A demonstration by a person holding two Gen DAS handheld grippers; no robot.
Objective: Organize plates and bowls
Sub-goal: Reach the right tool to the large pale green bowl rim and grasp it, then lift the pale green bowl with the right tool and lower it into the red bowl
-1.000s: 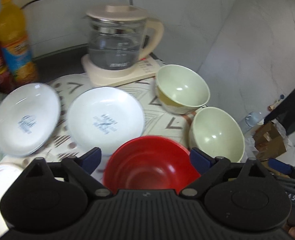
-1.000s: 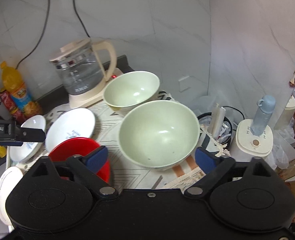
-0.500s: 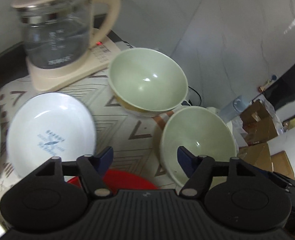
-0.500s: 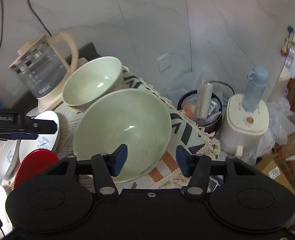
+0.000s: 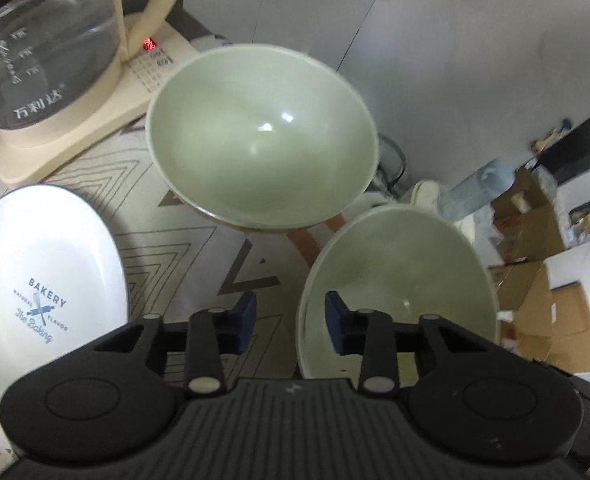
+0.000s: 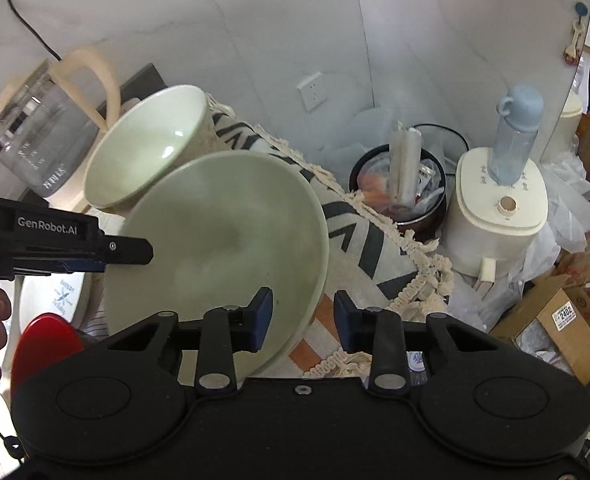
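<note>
Both grippers (image 5: 289, 322) (image 6: 303, 318) narrowed, straddling near bowl's (image 6: 223, 240) rim.

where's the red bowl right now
Only the right wrist view shows the red bowl: low at the left edge, beside the near green bowl and under the left gripper.

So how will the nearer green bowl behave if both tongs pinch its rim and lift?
The nearer green bowl looks rigid and glossy, so its thin rim could slip between the pads. It is wide and deep, probably heavy for a rim pinch. The right tongs and left tongs straddle opposite rims, so an uneven lift may tilt it toward the far green bowl.
</note>
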